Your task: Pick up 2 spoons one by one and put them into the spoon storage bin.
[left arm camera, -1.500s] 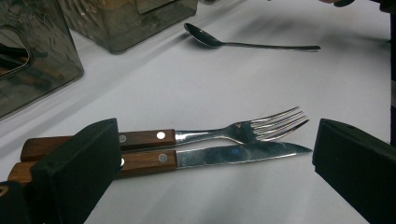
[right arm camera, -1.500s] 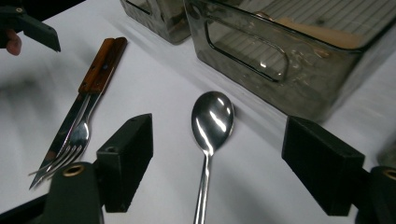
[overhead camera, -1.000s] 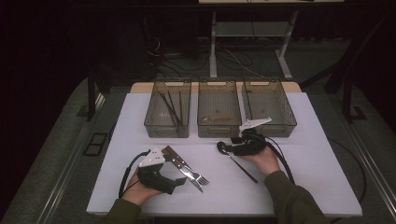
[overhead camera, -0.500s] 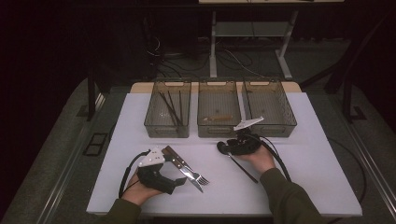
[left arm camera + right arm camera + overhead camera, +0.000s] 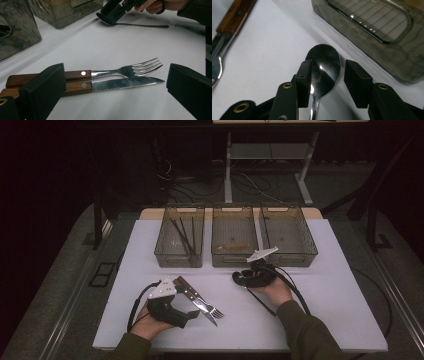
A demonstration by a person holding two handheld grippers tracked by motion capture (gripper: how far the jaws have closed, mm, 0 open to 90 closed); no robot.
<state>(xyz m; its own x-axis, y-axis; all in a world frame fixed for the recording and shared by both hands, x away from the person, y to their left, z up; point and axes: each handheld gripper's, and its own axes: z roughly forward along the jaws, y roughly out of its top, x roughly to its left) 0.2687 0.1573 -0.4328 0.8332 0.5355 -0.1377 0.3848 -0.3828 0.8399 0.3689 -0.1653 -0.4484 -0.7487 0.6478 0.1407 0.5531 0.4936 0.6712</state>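
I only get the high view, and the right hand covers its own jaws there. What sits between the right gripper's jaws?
Observer: The bowl of a metal spoon lies between the jaws of the right gripper. They have just been closing, and a gap shows beside one pad.
Operator: Not clamped, then. What about the left gripper?
Observer: The left gripper has its jaws wide apart. A fork and a knife, both with riveted wooden handles, lie side by side on the table between them.
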